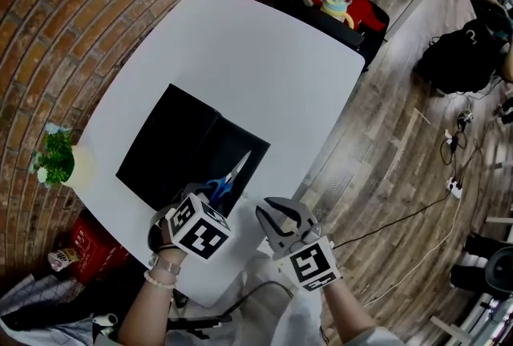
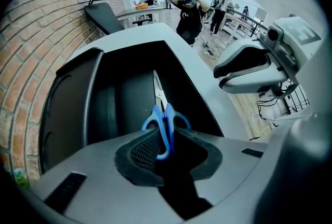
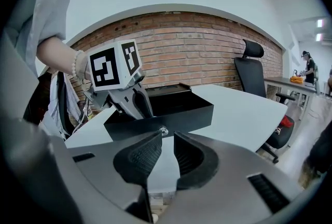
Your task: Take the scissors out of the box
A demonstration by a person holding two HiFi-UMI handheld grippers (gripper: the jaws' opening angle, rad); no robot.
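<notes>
Left gripper (image 2: 164, 141) jaws are clamped on the blue handles of the scissors (image 2: 157, 91); the blades point away over the interior of the open black box (image 2: 70, 111). Right gripper (image 3: 166, 141) jaws stand slightly apart with nothing between them, just beside the box over the white table (image 1: 264, 56).

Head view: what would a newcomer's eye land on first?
The blue-handled scissors lie in the open black box on the white table, with the left claw closed on their handles. The right claw hangs empty and slightly open beside it, at the table's near edge.
</notes>
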